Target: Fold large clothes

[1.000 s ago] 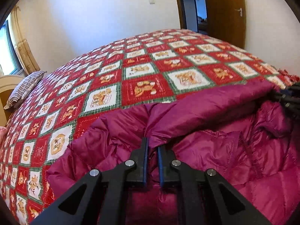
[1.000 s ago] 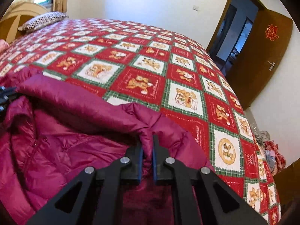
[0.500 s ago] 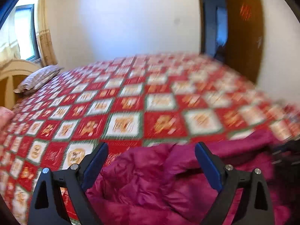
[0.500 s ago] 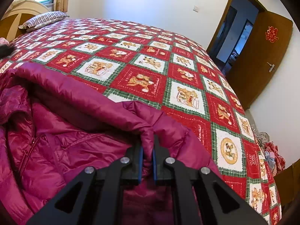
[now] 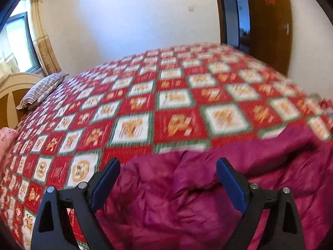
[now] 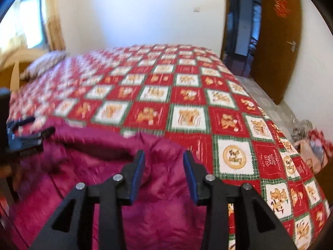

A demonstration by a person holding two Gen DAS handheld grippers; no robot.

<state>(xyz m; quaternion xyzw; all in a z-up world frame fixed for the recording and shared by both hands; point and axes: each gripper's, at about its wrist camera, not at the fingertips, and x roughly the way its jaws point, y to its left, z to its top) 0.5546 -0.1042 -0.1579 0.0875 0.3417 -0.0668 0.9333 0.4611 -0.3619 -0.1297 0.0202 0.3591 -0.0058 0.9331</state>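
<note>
Your left claw (image 5: 168,169) gapes wide and holds nothing, poised over the crumpled magenta jacket (image 5: 187,198); your right claw (image 6: 164,162) is parted more narrowly, also empty, above the jacket's folded edge. The jacket lies at the near edge of the bed (image 5: 145,95), on the red patchwork quilt (image 6: 187,95), with your left claw showing at the far left of the right view. Beyond lie a striped pillow (image 5: 41,89), headboard (image 5: 10,95), curtained window (image 5: 18,41) and an open brown door (image 6: 276,41); a clutter pile (image 6: 310,143) sits on the floor right of the bed.
</note>
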